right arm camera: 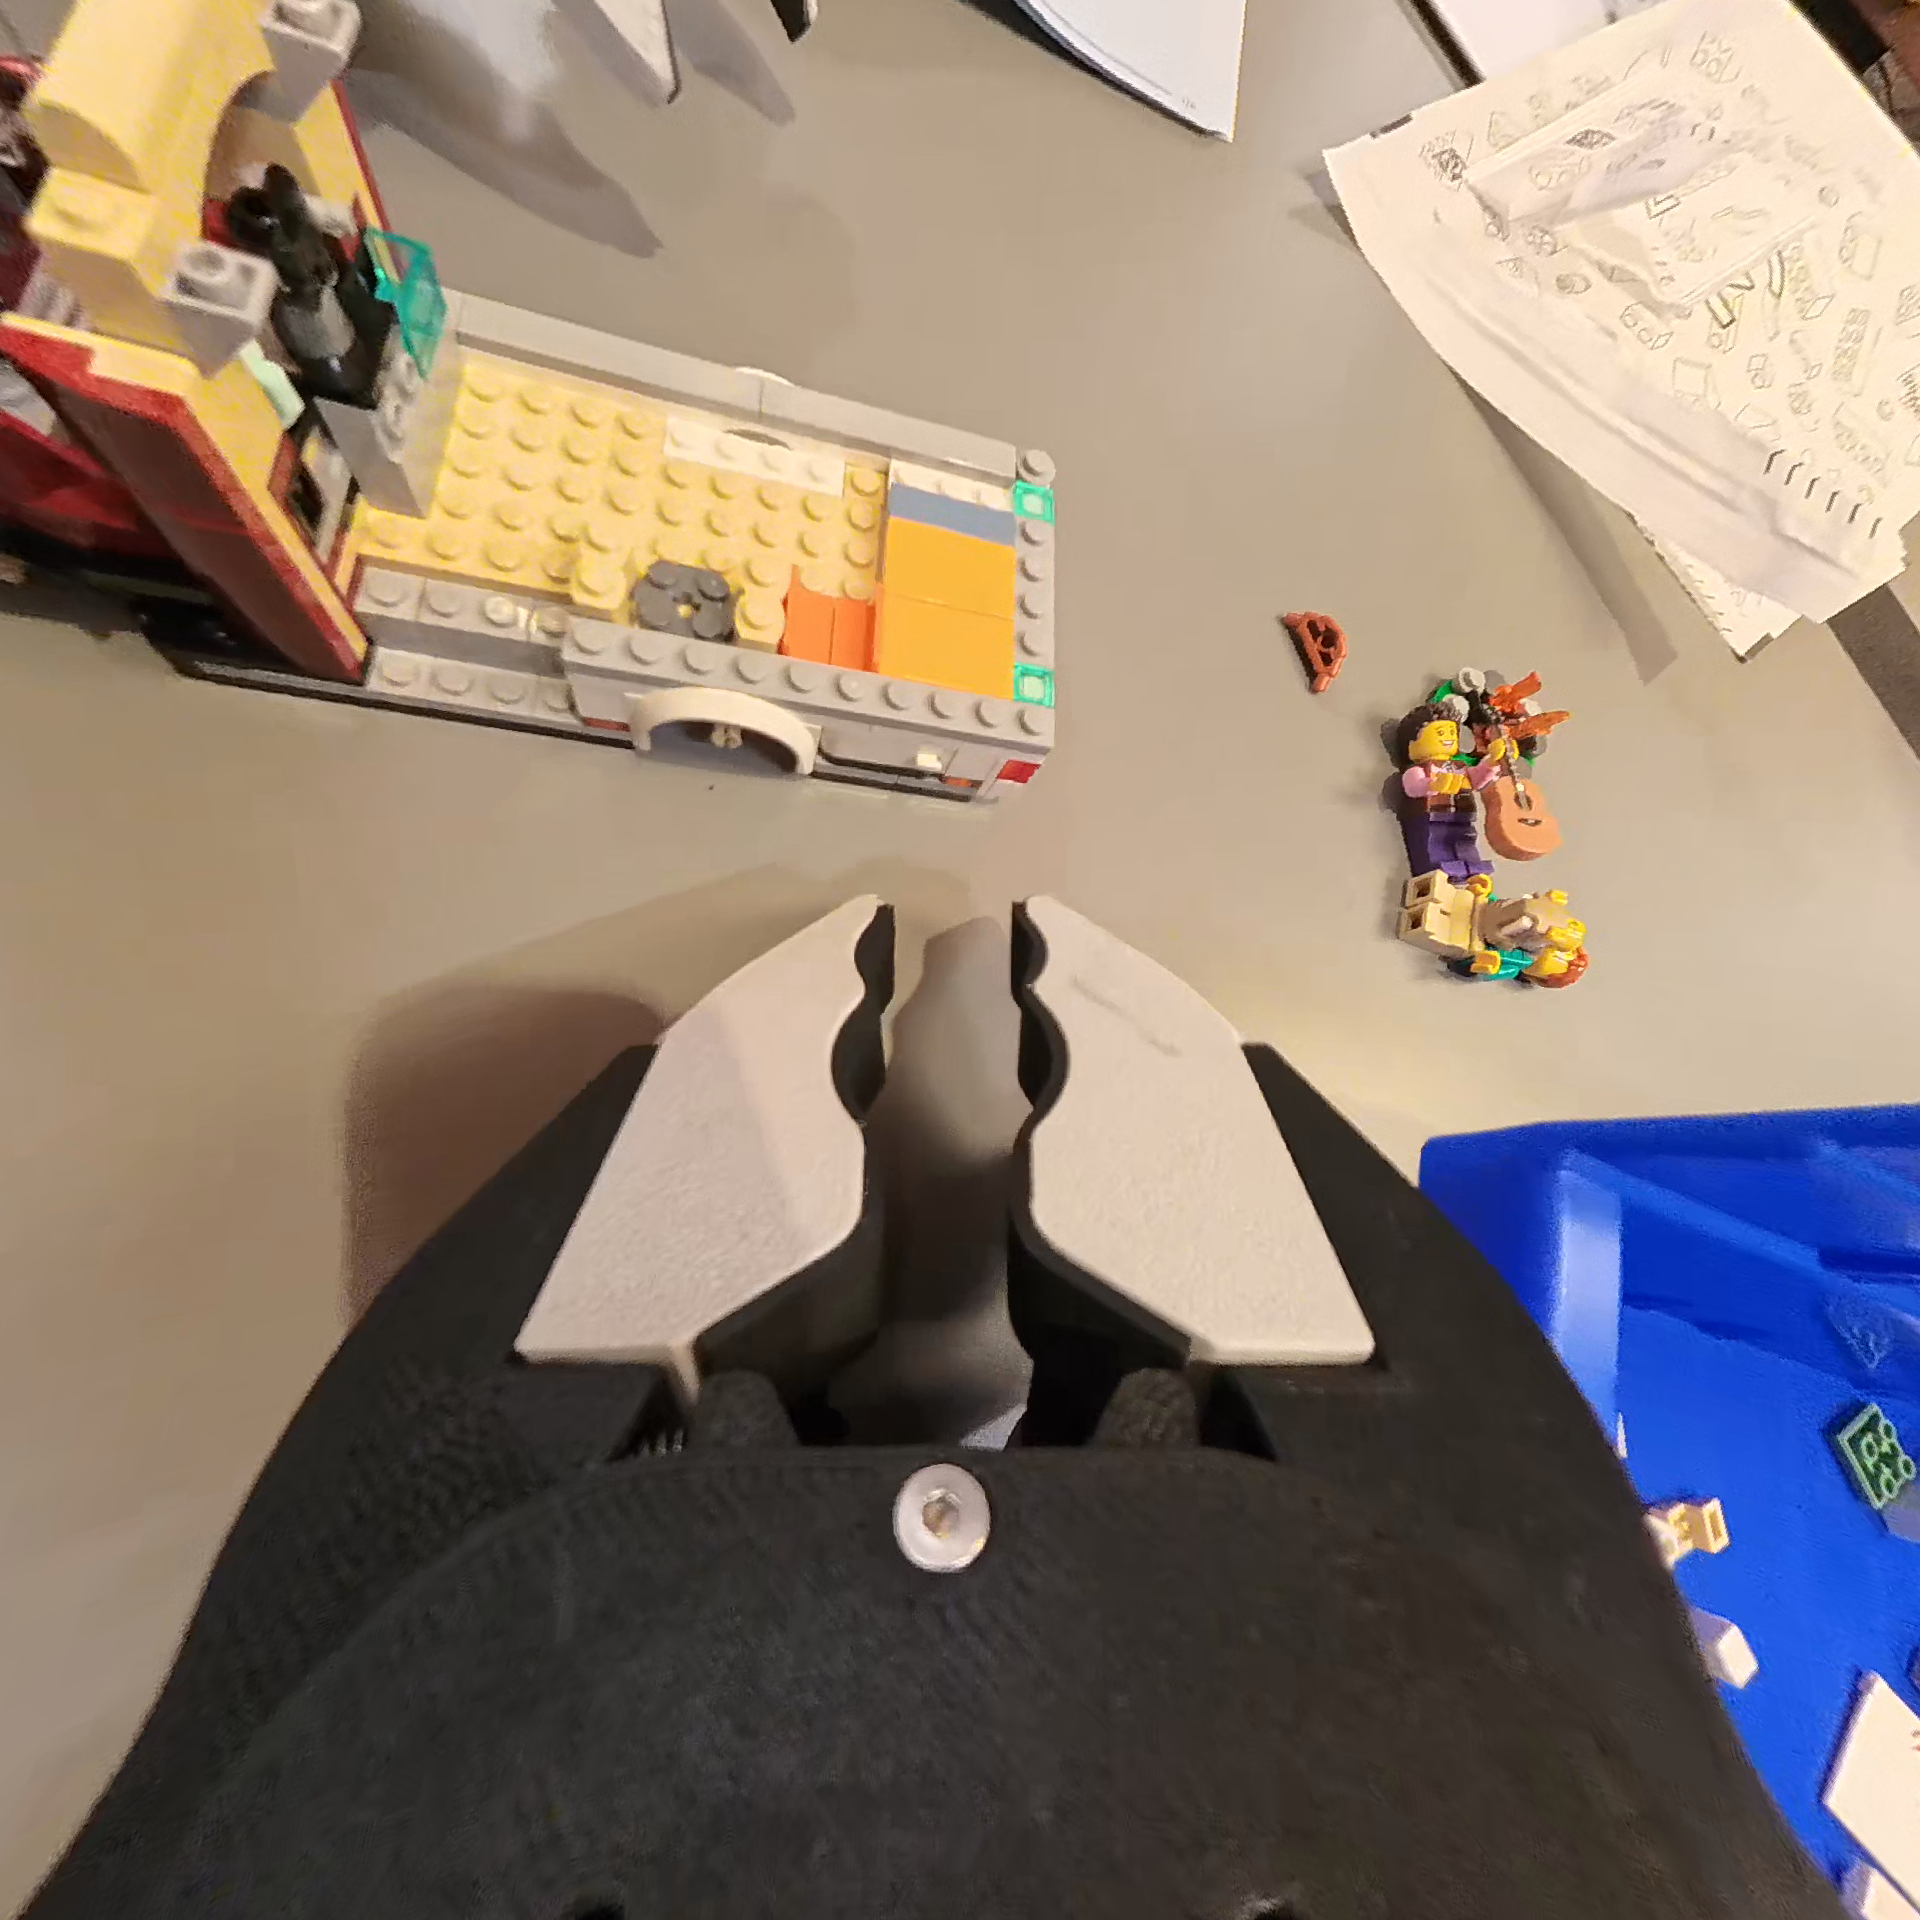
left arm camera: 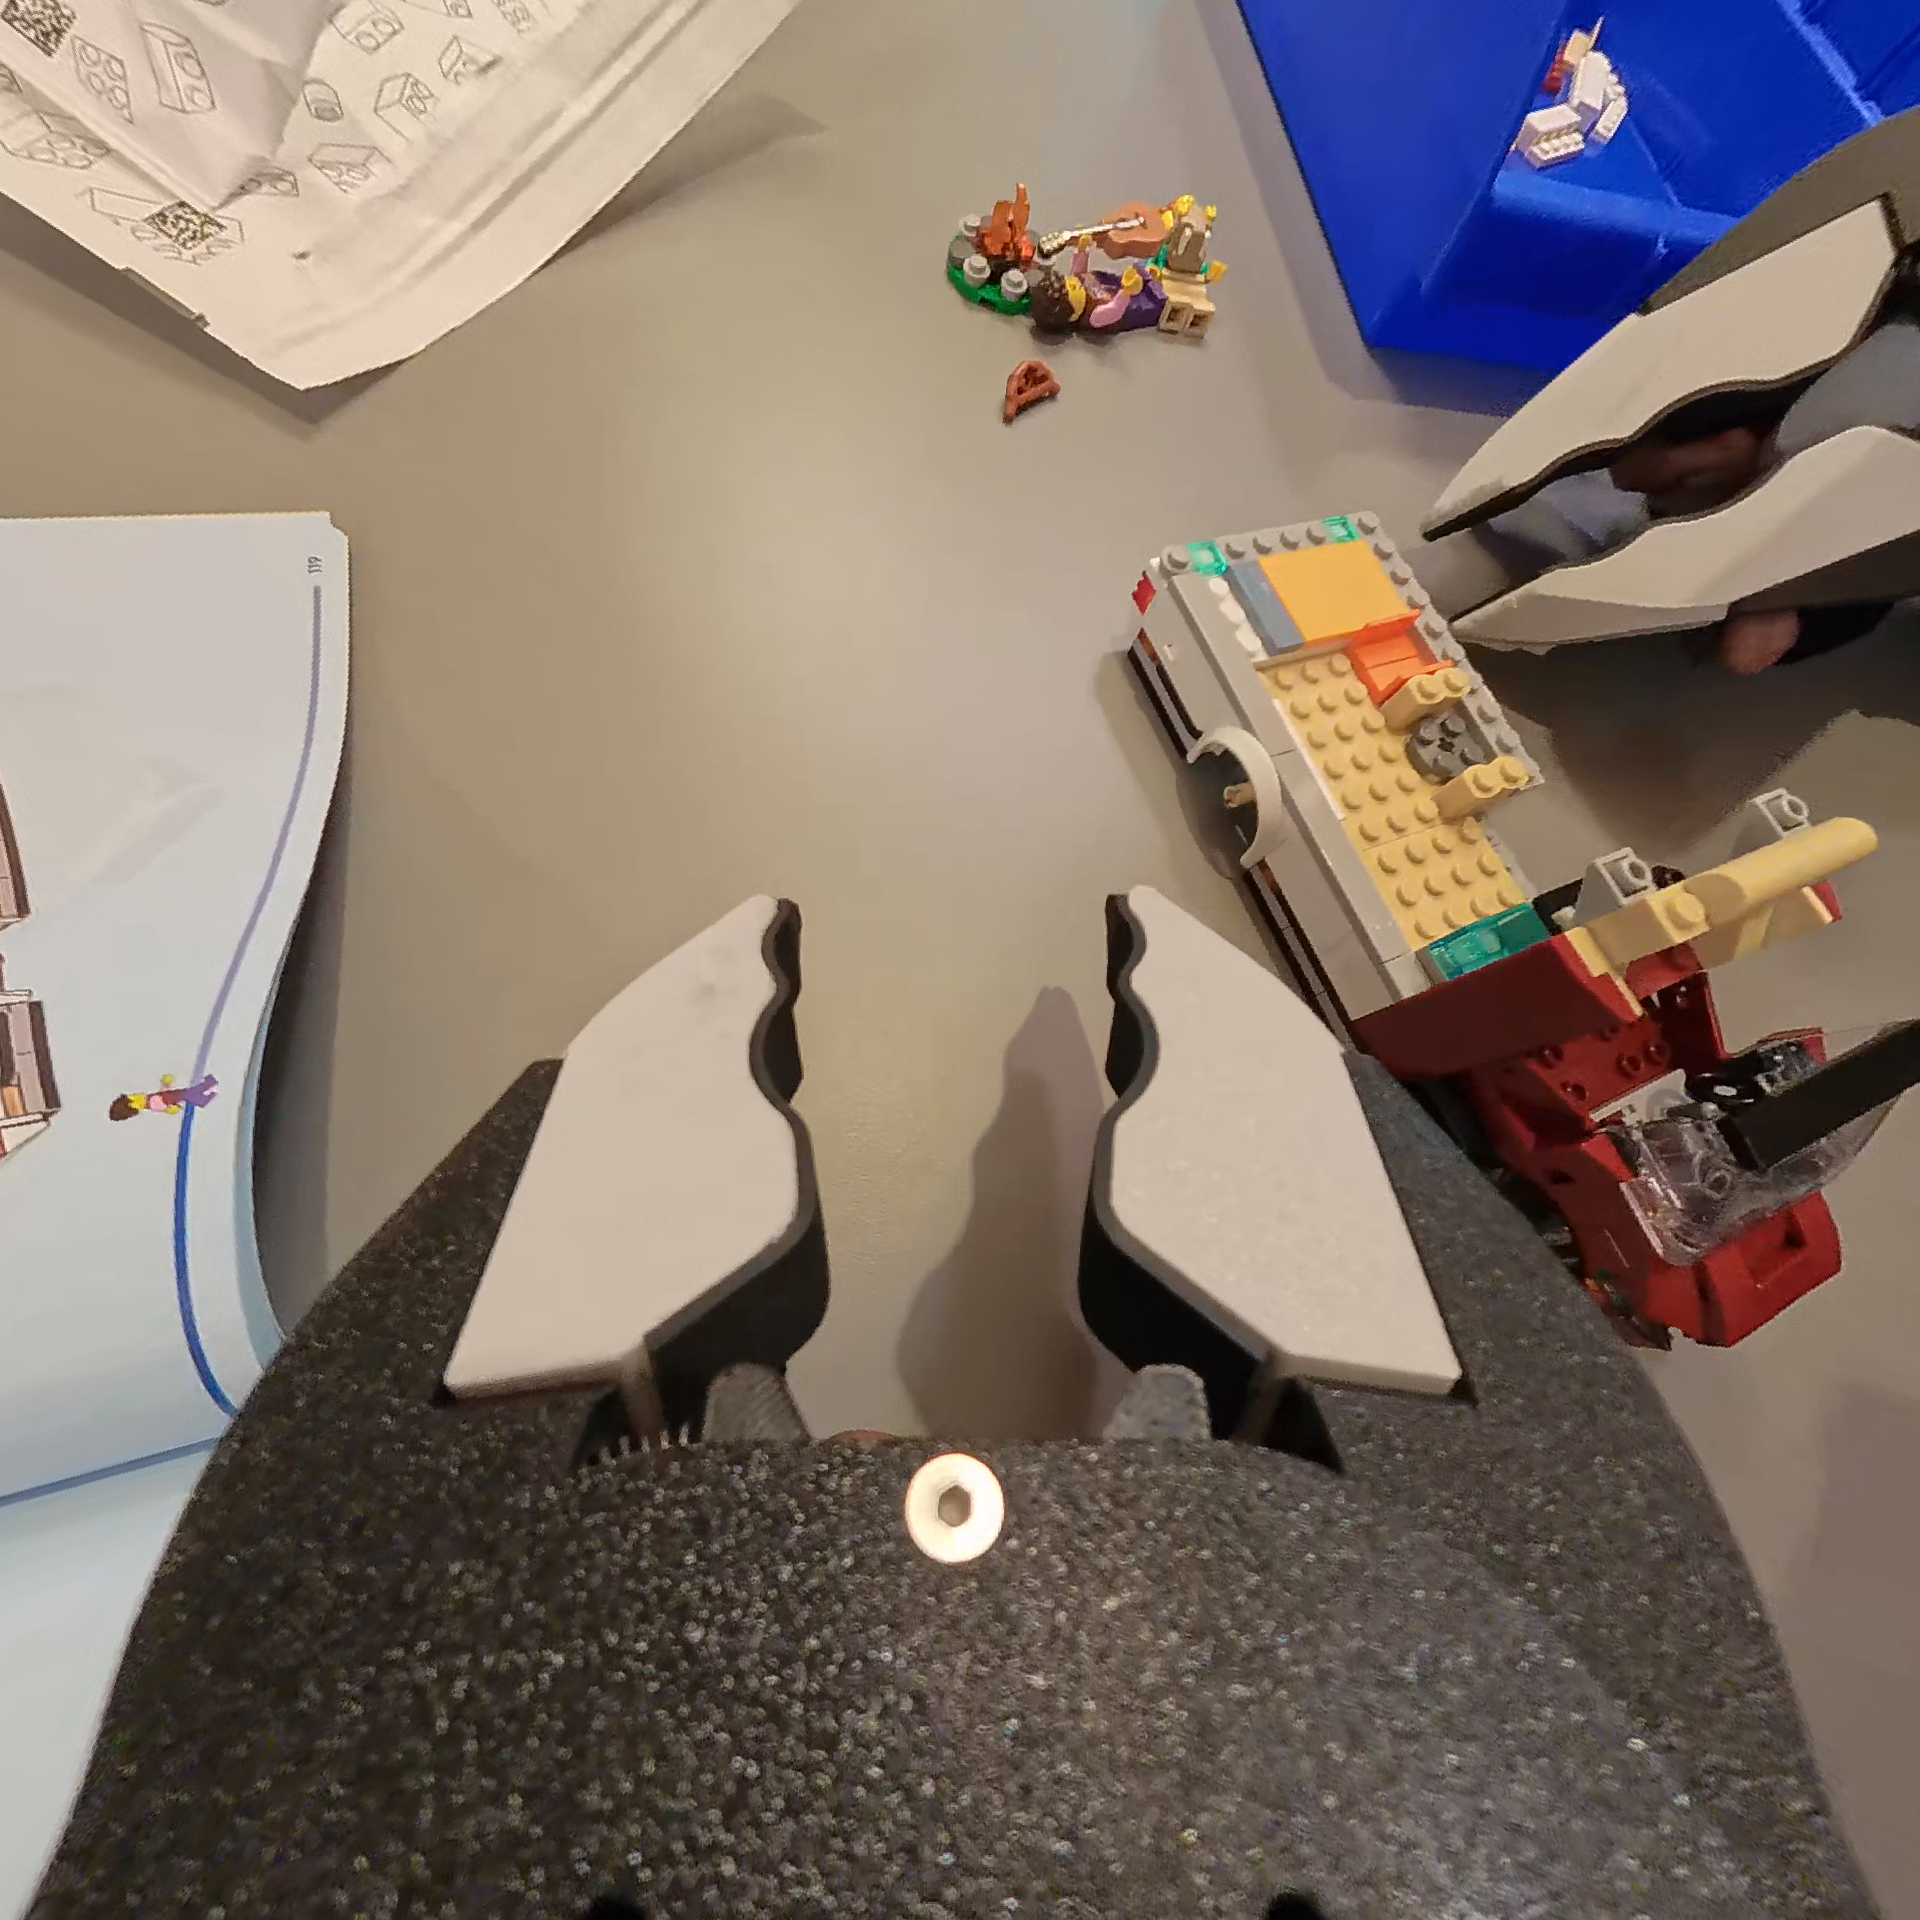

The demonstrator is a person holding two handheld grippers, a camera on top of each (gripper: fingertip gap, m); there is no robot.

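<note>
Brick-built camper (right arm camera: 665,582) sits mid-table, untouched; left gripper (left arm camera: 951,914) gapes wide beside it, right gripper (right arm camera: 951,914) narrowly parted, both empty; I'd approach squarely, slowly.

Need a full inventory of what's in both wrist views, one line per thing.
Toy brick vehicle: one, grey, tan and dark red, mid-table, partly built.
Toy figures pile: one cluster, mixed colours, beside the vehicle's rear end.
Small brown piece: one, loose, near the figures.
Blue bin: one, holding loose bricks, table edge.
Printed sheets: white stack, crumpled.
Booklet: one, light blue, open.
Table: grey.
Left tongs: open, nothing held.
Right tongs: narrowly open, nothing held.
</note>
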